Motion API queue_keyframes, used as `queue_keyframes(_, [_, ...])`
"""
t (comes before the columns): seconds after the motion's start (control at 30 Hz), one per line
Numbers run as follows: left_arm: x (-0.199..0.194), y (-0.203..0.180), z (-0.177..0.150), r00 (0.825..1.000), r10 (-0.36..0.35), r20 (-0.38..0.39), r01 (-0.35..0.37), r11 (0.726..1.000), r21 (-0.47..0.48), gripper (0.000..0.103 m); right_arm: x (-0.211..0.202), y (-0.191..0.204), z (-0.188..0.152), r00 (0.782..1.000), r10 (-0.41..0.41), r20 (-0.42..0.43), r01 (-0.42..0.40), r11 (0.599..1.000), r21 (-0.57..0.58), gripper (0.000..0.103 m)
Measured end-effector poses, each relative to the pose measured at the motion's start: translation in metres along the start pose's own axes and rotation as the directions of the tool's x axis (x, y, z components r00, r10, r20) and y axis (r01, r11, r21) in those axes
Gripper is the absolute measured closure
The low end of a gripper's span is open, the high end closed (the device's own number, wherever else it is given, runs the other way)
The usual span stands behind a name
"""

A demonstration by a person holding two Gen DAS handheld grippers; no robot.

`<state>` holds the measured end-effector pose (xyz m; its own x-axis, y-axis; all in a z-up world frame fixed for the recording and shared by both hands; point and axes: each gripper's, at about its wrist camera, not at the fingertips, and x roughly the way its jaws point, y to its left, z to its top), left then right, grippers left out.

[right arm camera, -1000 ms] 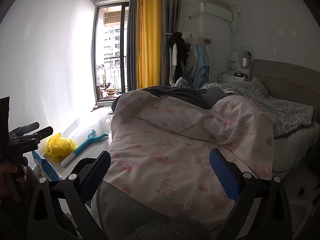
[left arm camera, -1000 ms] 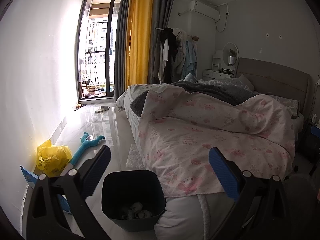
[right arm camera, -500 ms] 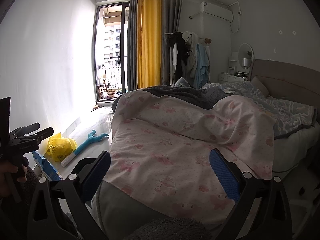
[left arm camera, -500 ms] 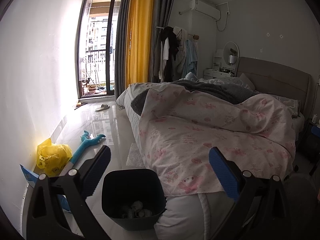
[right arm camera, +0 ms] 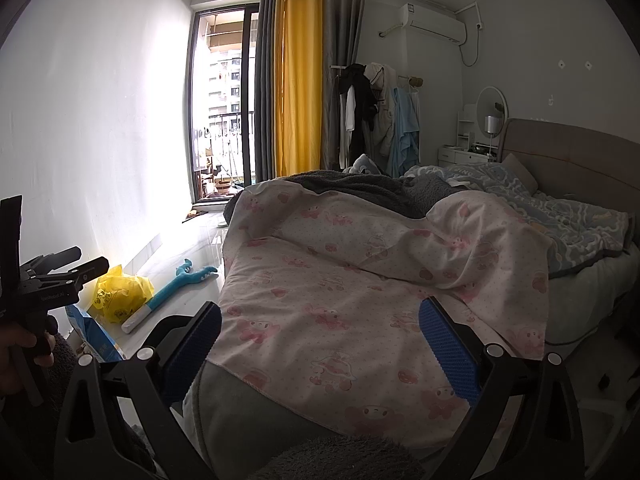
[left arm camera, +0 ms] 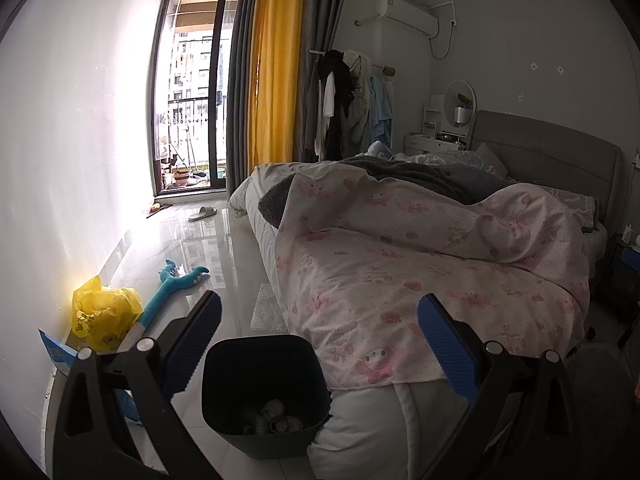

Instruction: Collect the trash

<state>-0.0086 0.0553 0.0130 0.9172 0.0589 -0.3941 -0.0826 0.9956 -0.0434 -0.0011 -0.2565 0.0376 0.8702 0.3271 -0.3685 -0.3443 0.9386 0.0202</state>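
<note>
Almost nothing changed since a second ago: both views held nearly steady. Left tool point(left arm camera: 318, 342) and right tool point(right arm camera: 320, 344) kept apart, empty. Bin point(left arm camera: 264, 394) with crumpled scraps left below left tool; yellow bag point(left arm camera: 105, 317) on floor judged uncollected.

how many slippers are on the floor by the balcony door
1. A single slipper lies on the tiled floor just inside the balcony door, left of the bed. A second may be hidden behind the bed.

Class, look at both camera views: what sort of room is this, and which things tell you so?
Most likely a lived-in home bedroom: an unmade bed with a pink quilt, clothes hanging by the curtains, and a bin on the floor beside the bed.
</note>
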Motion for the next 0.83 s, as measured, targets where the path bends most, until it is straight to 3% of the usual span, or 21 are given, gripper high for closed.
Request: queue_keyframes(0.83, [0.0029,0.0032,-0.0014,1.000,-0.003,-0.014,0.003,1.000,0.007,0.003,-0.0008,0.0010,0.0002,1.000,-0.001,0.000,0.001,1.000,0.000,0.003])
